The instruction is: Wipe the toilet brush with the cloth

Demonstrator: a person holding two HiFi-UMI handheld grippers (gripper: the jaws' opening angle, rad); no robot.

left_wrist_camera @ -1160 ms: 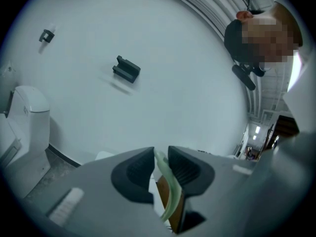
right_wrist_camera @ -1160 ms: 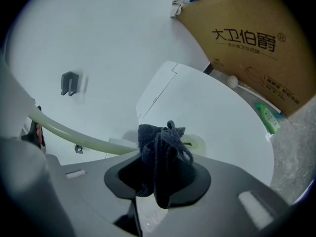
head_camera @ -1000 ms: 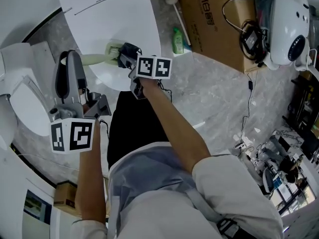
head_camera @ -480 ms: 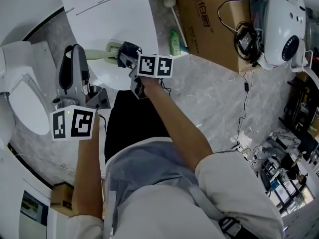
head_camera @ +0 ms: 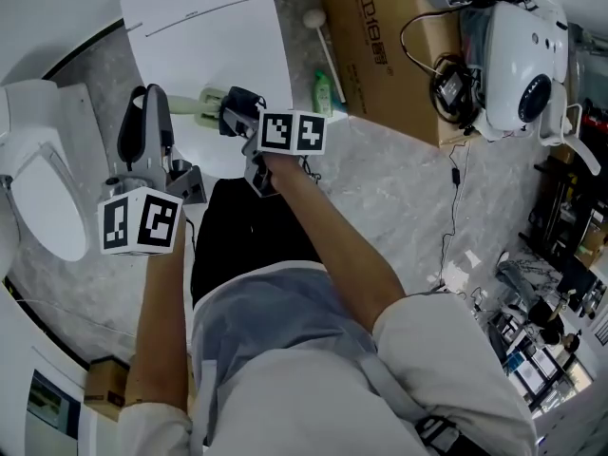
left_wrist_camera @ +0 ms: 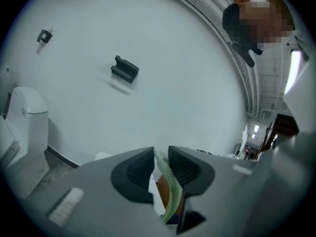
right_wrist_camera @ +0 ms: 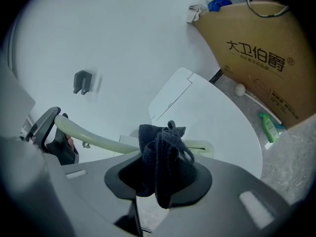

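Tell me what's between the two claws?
The pale green toilet brush handle, running from the left claw to the cloth in the right claw. The right gripper view shows it.

A large brown cardboard box with dark print stands on the grey marbled floor. Just left of the box lie a small green plastic bottle and a thin white stick with a ball end. Further left of the box is a broad white oval toilet lid. Right of the box, a rounded white plastic machine sits among black cables.
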